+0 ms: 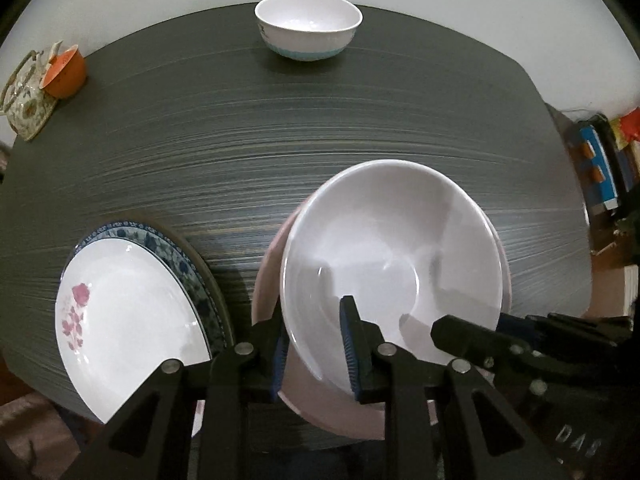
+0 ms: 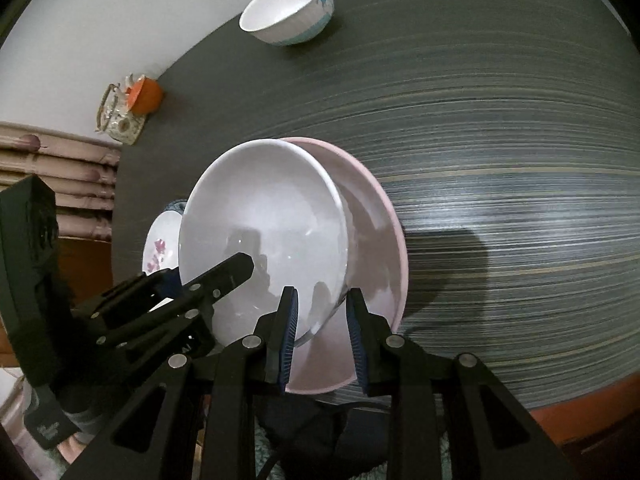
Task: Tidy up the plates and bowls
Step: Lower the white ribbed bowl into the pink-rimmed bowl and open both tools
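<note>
A large white bowl [image 1: 392,248] sits inside a pink bowl [image 1: 268,280] near the table's front edge; both show in the right wrist view, white bowl [image 2: 264,232] and pink bowl [image 2: 380,216]. My left gripper [image 1: 314,344] straddles the white bowl's near-left rim, jaws open around it. My right gripper [image 2: 322,332] straddles its near-right rim, jaws open with a gap. A rose-patterned white plate [image 1: 128,312] lies on a blue-patterned plate [image 1: 176,252] at the left. A small white bowl with a blue base [image 1: 308,26] stands at the far edge.
The dark striped table [image 1: 320,128] fills the view. A floral teapot [image 1: 24,96] and an orange cup [image 1: 66,70] stand at the far left corner. Clutter [image 1: 600,160] lies beyond the right edge.
</note>
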